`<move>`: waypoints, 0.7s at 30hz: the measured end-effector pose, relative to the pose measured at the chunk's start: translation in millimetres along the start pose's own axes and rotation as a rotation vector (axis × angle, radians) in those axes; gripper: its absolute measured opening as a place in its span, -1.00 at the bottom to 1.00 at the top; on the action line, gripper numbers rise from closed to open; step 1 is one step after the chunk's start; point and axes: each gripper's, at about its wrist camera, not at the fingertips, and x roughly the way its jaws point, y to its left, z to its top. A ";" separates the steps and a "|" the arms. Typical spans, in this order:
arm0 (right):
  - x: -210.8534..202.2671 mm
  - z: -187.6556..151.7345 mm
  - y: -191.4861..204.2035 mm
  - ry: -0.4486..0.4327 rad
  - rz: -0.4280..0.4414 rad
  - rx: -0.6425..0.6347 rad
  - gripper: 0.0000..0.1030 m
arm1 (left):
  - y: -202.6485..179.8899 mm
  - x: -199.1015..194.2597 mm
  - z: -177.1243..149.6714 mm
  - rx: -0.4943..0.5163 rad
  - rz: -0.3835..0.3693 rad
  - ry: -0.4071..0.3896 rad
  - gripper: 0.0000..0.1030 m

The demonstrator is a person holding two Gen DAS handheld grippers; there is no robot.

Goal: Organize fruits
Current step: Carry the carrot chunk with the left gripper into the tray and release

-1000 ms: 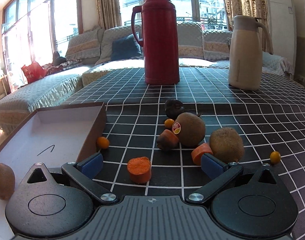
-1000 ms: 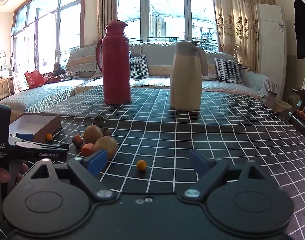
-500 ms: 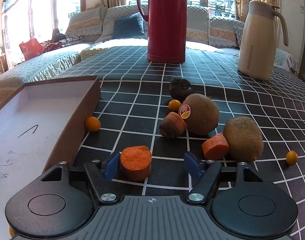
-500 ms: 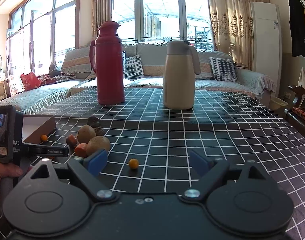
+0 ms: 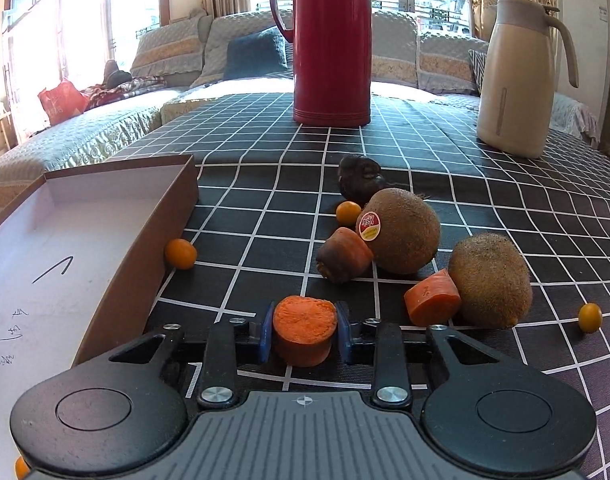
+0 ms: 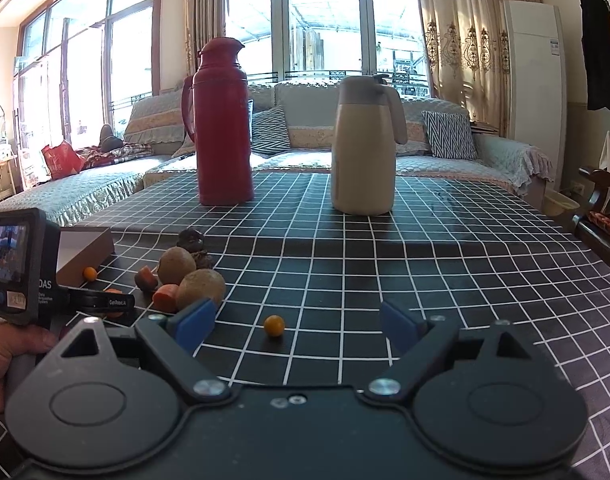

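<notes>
My left gripper (image 5: 304,335) is shut on an orange carrot chunk (image 5: 303,332) on the black checked tablecloth, beside the open cardboard box (image 5: 105,292) at the left. Beyond lie two kiwis (image 5: 405,236) (image 5: 491,286), two more carrot chunks (image 5: 345,254) (image 5: 432,298), a dark wrinkled fruit (image 5: 359,184) and small orange kumquats (image 5: 180,254) (image 5: 348,213) (image 5: 589,317). My right gripper (image 6: 295,326) is open and empty, hovering just short of a kumquat (image 6: 274,325). The left gripper (image 6: 105,302) shows in the right wrist view next to the fruit pile (image 6: 201,290).
A red thermos (image 5: 331,42) and a beige jug (image 5: 517,80) stand at the back of the table. A sofa lies behind the far edge. In the right wrist view the checked cloth (image 6: 445,272) stretches to the right of the pile.
My left gripper moved forward and down over the carrot chunk and closed on it. The right gripper drifted slightly toward the kumquat and stays open.
</notes>
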 end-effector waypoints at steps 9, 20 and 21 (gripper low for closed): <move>5.4 -2.3 3.3 0.012 0.007 -0.007 0.73 | 2.7 -3.4 3.2 -0.013 -0.006 -0.010 -0.38; 15.3 -3.7 7.5 0.029 0.018 -0.017 0.73 | 32.1 -38.2 27.7 -0.043 0.004 -0.063 -0.38; 16.3 -3.7 8.1 0.031 0.019 -0.016 0.73 | 39.0 -42.0 30.3 -0.050 0.009 -0.072 -0.38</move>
